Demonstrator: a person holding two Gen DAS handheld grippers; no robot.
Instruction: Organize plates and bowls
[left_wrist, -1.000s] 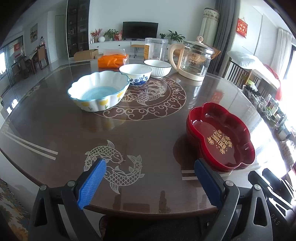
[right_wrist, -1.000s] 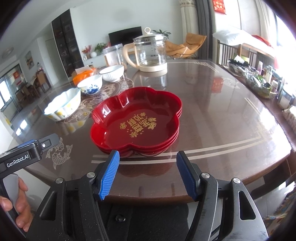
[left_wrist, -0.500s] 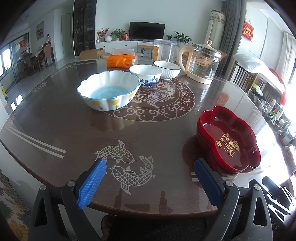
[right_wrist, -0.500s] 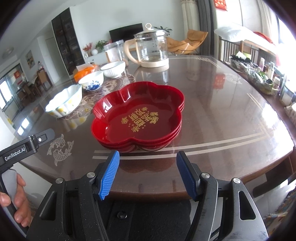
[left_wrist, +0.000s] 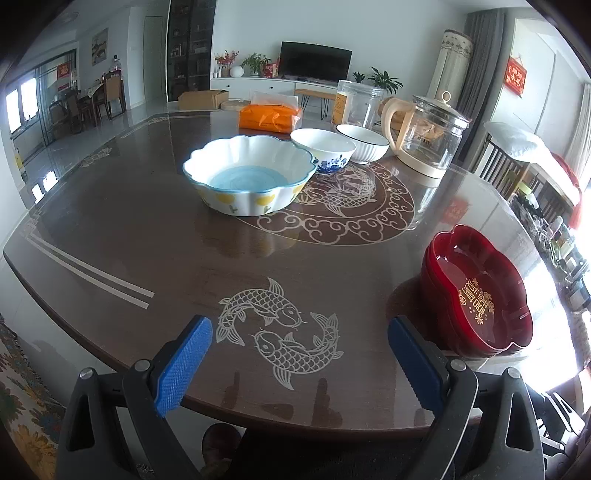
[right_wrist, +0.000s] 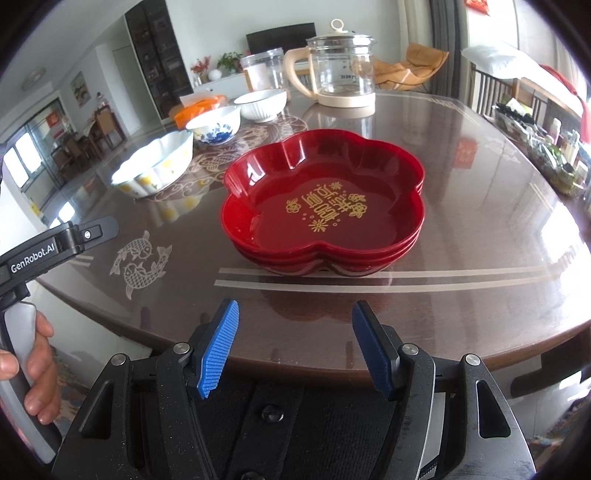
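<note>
Table stock, plates and bowls, both grippers empty.

Right gripper (right_wrist: 293, 347): jaws apart, nothing between, at the table's (right_wrist: 480, 229) near edge. Just ahead: red plates (right_wrist: 323, 206), nested in one stack, probably sorted already. Left gripper (left_wrist: 299, 365): spread wide, empty, over the fish inlay; plates off to its right. Farther ahead: scalloped bowl (left_wrist: 249, 173), blue-flower bowl (left_wrist: 323, 149), white bowl (left_wrist: 362, 142), side by side, unstacked, likely next. Behind: kettle (left_wrist: 424, 136).

A dark brown glossy table (left_wrist: 147, 236) with pale fish inlays carried a clear glass kettle with cream handle (left_wrist: 428, 136), a clear plastic jar (left_wrist: 358, 101) and an orange tissue pack (left_wrist: 269, 118). A black television (left_wrist: 314, 62) stood beyond.
</note>
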